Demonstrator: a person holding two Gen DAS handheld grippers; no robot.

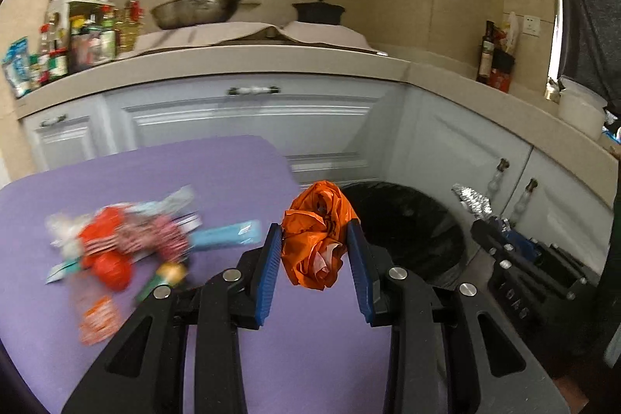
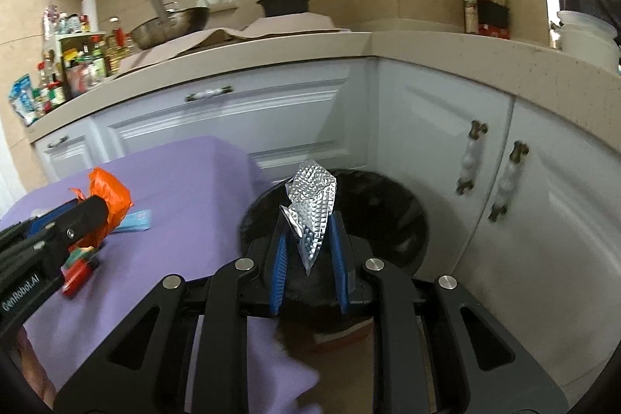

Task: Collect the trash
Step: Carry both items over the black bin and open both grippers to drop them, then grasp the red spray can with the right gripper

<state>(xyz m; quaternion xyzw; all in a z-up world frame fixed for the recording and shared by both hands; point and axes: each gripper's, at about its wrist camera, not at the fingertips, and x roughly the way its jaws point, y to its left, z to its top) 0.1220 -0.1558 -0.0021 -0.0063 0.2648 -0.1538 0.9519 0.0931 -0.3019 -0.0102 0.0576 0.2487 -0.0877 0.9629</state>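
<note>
A: Step in hand, as judged: carriage of two pieces of trash toward the bin. An orange bag (image 1: 316, 239), crumpled, is pinched between the blue pads of the left gripper (image 1: 314, 251); a silver wrapper (image 2: 310, 212) is pinched, upright, in the narrower jaws of the right gripper (image 2: 308, 239).

B: Position of the bin?

A: The black-lined bin (image 1: 407, 227) is seen ahead and to the right of the left gripper, and directly beyond and beneath the right gripper's tips. The next move is judged to call for each load to be brought over the opening and the jaws spread; the left load has farther to go.

B: Differences between views?

A: Only in the left wrist view is the remaining trash (image 1: 124, 243) shown in full, blurred, on the purple cloth (image 1: 233, 173) left of the gripper. Only in the right wrist view is the bin's full rim shown beneath the wrapper.
</note>
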